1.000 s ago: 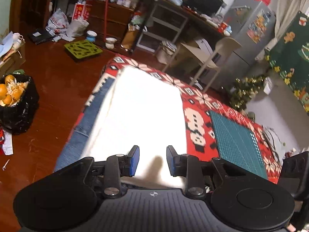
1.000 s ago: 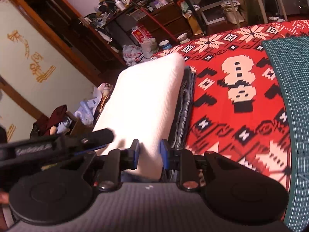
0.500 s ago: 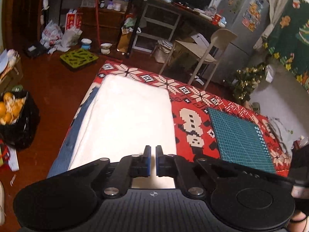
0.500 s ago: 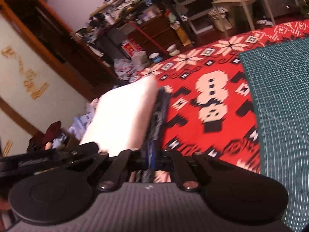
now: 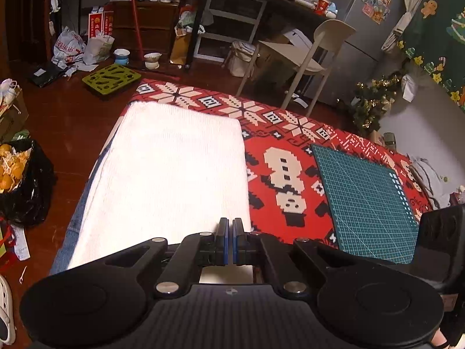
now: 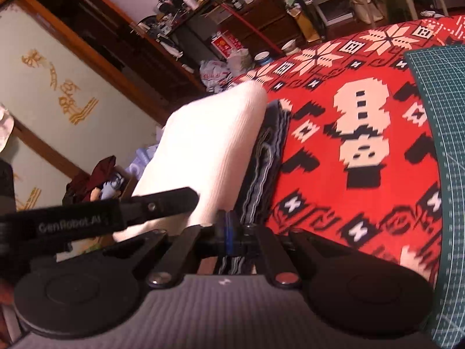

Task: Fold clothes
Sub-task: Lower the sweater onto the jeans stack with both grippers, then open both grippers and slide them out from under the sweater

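Red patterned cloth (image 5: 293,145) with white snowflakes and snowman shapes covers the work surface and fills the middle of both views. On its left part lies the white knit garment (image 5: 171,174), folded into a long rectangle whose far end reaches nearly to the cloth's far edge. It rests on top of folded blue denim (image 5: 78,218), which shows along its left side in the left wrist view; the right wrist view shows stacked layers of blue fabric (image 6: 261,171) along the garment's (image 6: 209,151) right side. A green cutting mat (image 5: 366,200) lies on the cloth to the right, well apart from the garment.

The left gripper (image 5: 229,241) points forward along the garment's length, sitting at its near end close to the near right corner. Its blue pads are drawn nearly together with only a thin slit between them, and no fabric shows between them. The right gripper (image 6: 229,234) is tilted, angled toward the same near end from the right side; its jaws are clenched, and whether they pinch the edge of the denim layers below cannot be told. The left gripper's black body (image 6: 96,218) crosses the lower left of that view, just beside the right one.
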The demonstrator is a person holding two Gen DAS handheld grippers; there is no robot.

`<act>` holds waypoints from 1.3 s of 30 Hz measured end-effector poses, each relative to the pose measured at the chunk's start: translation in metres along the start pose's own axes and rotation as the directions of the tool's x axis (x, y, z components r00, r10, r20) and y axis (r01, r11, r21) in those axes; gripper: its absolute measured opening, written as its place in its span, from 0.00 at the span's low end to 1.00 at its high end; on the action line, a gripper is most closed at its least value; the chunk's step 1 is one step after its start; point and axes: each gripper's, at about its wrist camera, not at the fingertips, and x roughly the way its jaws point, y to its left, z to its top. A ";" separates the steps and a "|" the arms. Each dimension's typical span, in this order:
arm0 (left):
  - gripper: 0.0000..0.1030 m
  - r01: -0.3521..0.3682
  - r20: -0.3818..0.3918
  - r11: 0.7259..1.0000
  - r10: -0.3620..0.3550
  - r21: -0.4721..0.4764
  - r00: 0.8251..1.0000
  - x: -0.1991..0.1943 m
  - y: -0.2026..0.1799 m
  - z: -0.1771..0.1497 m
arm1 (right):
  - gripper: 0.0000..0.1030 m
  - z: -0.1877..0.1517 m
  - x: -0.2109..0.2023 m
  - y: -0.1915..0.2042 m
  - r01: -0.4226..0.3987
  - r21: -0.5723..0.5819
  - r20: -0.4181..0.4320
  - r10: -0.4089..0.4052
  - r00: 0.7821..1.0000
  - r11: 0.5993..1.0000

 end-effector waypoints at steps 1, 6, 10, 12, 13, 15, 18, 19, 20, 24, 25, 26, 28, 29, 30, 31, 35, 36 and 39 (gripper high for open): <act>0.03 -0.001 -0.003 1.000 0.001 -0.002 1.000 -0.002 -0.001 -0.003 | 0.02 -0.004 -0.003 0.003 -0.001 -0.017 -0.006 0.000 1.000 1.000; 0.03 -0.008 -0.011 1.000 0.008 -0.019 1.000 -0.012 -0.007 -0.023 | 0.02 -0.024 -0.014 0.017 0.005 -0.076 -0.039 -0.008 0.999 0.997; 0.03 -0.004 -0.014 0.999 0.003 -0.042 1.000 -0.020 -0.010 -0.038 | 0.02 -0.036 -0.028 0.021 -0.010 -0.094 -0.056 0.005 0.998 0.996; 0.03 -0.005 -0.013 0.999 0.004 -0.045 1.000 -0.023 -0.012 -0.040 | 0.03 -0.034 -0.033 0.020 -0.014 -0.095 -0.048 0.010 0.999 0.995; 0.03 -0.004 -0.011 0.999 0.004 -0.045 1.000 -0.025 -0.013 -0.039 | 0.03 -0.031 -0.036 0.019 -0.012 -0.092 -0.038 0.009 0.999 0.996; 0.03 0.000 0.005 0.999 0.000 -0.038 1.000 -0.029 -0.015 -0.034 | 0.03 -0.025 -0.041 0.016 -0.008 -0.087 -0.017 0.007 1.000 0.996; 0.03 0.003 0.048 1.000 -0.002 -0.018 0.999 -0.031 -0.018 -0.017 | 0.03 -0.016 -0.048 0.012 -0.002 -0.078 0.014 0.003 1.000 0.997; 0.03 0.004 0.061 1.000 -0.003 -0.016 0.998 -0.028 -0.017 -0.009 | 0.03 -0.008 -0.047 0.008 0.007 -0.065 0.028 -0.005 1.000 0.998; 0.03 0.005 0.074 1.000 -0.004 -0.017 0.997 -0.025 -0.016 0.000 | 0.03 0.000 -0.045 0.004 0.016 -0.052 0.041 -0.013 0.999 0.999; 0.03 0.000 0.085 1.000 0.002 -0.023 0.996 0.004 -0.007 0.039 | 0.03 0.034 -0.028 -0.011 0.049 -0.003 0.093 -0.049 0.994 0.999; 0.03 0.002 0.082 1.000 0.000 -0.024 0.997 0.013 -0.005 0.047 | 0.03 0.042 -0.023 -0.014 0.060 0.005 0.103 -0.060 0.993 0.998; 0.03 -0.001 0.081 1.000 0.003 -0.029 0.997 0.020 -0.002 0.055 | 0.03 0.050 -0.017 -0.017 0.070 0.013 0.113 -0.071 0.991 0.997; 0.03 0.000 0.078 1.000 0.002 -0.031 0.997 0.034 0.001 0.070 | 0.04 0.063 -0.002 -0.023 0.080 0.029 0.118 -0.083 0.990 0.996; 0.03 0.000 0.073 1.000 0.002 -0.027 0.997 0.042 0.001 0.075 | 0.04 0.068 0.006 -0.026 0.084 0.039 0.117 -0.088 0.989 0.996; 0.03 -0.001 0.063 1.000 0.003 -0.026 0.998 0.049 0.002 0.080 | 0.04 0.074 0.013 -0.029 0.084 0.043 0.116 -0.089 0.989 0.996; 0.03 -0.003 0.052 1.000 0.004 -0.026 0.999 0.056 0.003 0.083 | 0.04 0.078 0.019 -0.031 0.087 0.042 0.119 -0.092 0.989 0.995; 0.03 0.007 0.037 0.998 -0.005 -0.055 0.999 0.066 0.011 0.076 | 0.04 0.090 0.039 -0.034 0.081 0.032 0.102 -0.084 0.991 0.996; 0.03 0.014 0.043 0.997 -0.011 -0.070 0.999 0.065 0.012 0.074 | 0.04 0.091 0.043 -0.033 0.078 0.029 0.092 -0.080 0.992 0.997; 0.03 0.032 0.061 0.994 -0.026 -0.102 0.998 0.059 0.016 0.064 | 0.04 0.082 0.039 -0.026 0.082 -0.002 0.082 -0.082 0.993 0.997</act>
